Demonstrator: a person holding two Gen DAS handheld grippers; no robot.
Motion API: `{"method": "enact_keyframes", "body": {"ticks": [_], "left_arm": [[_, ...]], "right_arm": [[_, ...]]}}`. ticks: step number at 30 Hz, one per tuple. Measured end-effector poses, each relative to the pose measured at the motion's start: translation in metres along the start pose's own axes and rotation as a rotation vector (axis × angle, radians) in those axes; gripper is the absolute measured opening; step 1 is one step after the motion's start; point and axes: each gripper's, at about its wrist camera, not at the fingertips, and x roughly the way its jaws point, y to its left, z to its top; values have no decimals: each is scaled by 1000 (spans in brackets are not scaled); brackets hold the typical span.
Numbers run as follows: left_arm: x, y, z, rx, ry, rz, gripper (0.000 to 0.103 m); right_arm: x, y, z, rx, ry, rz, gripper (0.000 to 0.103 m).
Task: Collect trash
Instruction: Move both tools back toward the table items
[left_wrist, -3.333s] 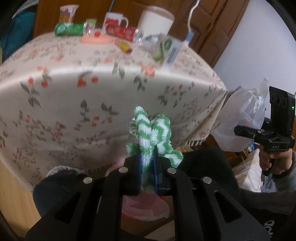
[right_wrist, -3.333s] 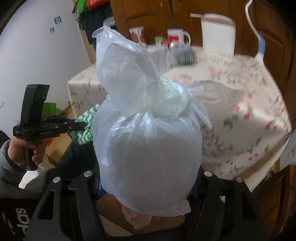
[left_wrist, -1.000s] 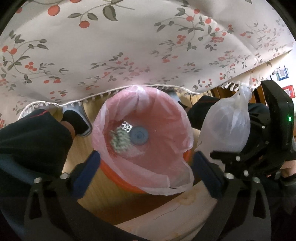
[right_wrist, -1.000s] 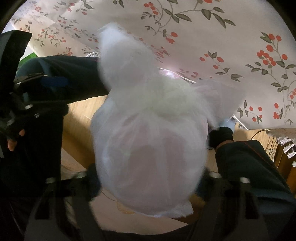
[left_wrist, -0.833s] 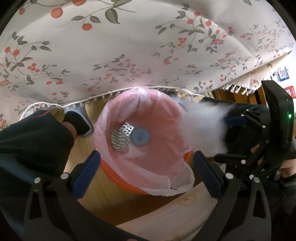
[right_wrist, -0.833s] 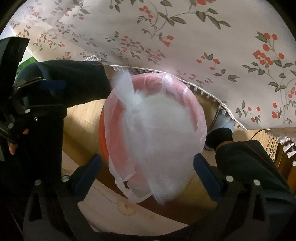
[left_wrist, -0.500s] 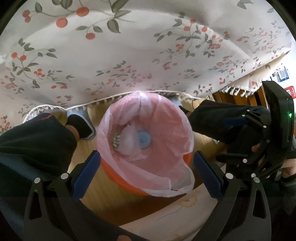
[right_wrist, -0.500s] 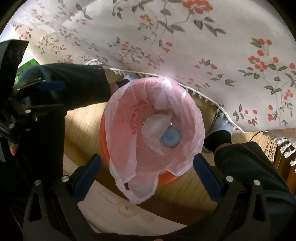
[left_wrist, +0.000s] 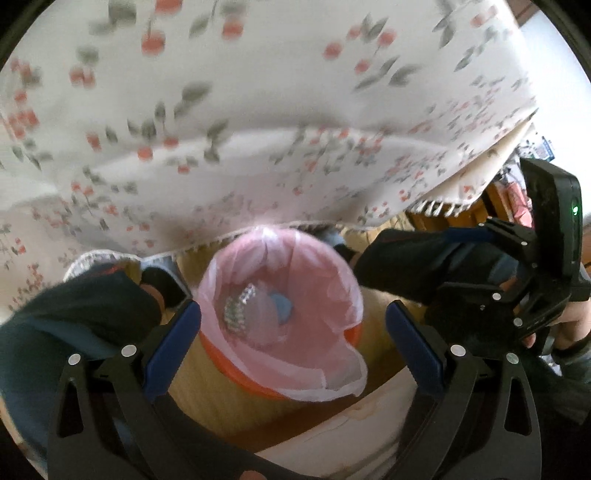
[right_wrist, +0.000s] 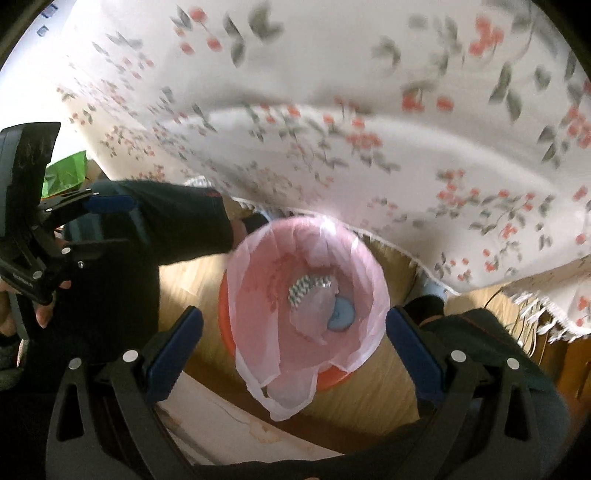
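Right tool (right_wrist: 293, 328) wide open and empty, left tool (left_wrist: 293, 328) also | change: I released the white tied bag (right_wrist: 314, 308); it lies in the pink-lined bin (right_wrist: 236, 273) beside the striped cloth (right_wrist: 301, 290) | meaning: both deposited, worktop trash next

no readable text, small white print on left gripper (right_wrist: 26, 284) body too blurred to read

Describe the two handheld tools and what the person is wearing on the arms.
Both tools match: the left tool and right tool have black skeletal arms with triangular cutouts, silver screw heads and blue pads. A green indicator light glows on the right tool's black block. Sleeve cuff: grey knit.
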Motion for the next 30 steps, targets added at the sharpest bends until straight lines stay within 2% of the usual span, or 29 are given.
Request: {"method": "enact_keyframes", "body": {"ticks": [18,30], "left_arm": [[-134,-34,49,92,-290,32,97],[-182,-35,105,105,-419,89,97]], "right_arm": [[-127,31,33,-57,-285,5,98],[-182,52,46,-103,-493,-60,98]]}}
